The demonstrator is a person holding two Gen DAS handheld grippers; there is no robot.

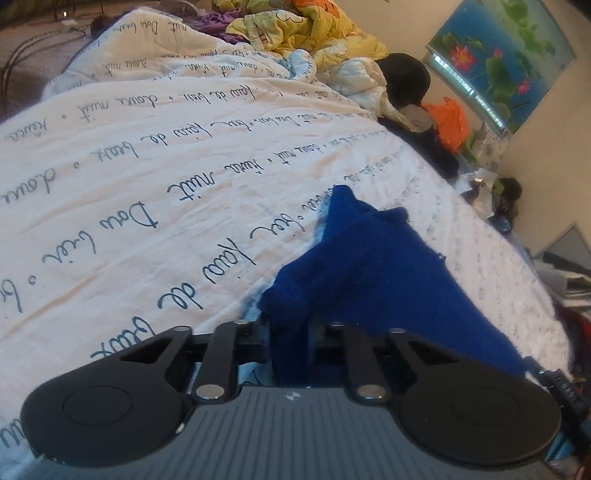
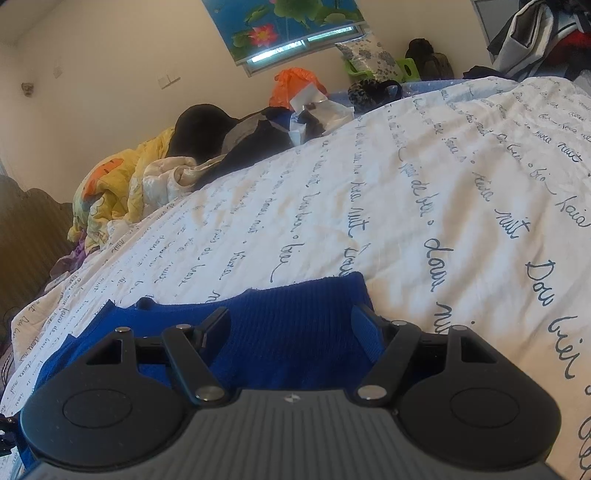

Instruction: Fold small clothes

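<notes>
Left gripper (image 1: pixel 291 354) pinches the blue knit (image 1: pixel 369 273), which trails toward 1 o'clock on the quilt (image 1: pixel 147 166). Right gripper (image 2: pixel 290 325) straddles it, unclamped. Pulling now risks bunching.

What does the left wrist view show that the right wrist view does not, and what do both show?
Only the left wrist view: the left gripper shut on a bunched fold of the blue knit garment, and cables on the floor.

Only the right wrist view: the right gripper open over the garment's ribbed edge, a green stool, and wall switches.

Both: the white quilt with script lettering, the yellow blanket, the orange bag, and the lotus picture.
</notes>
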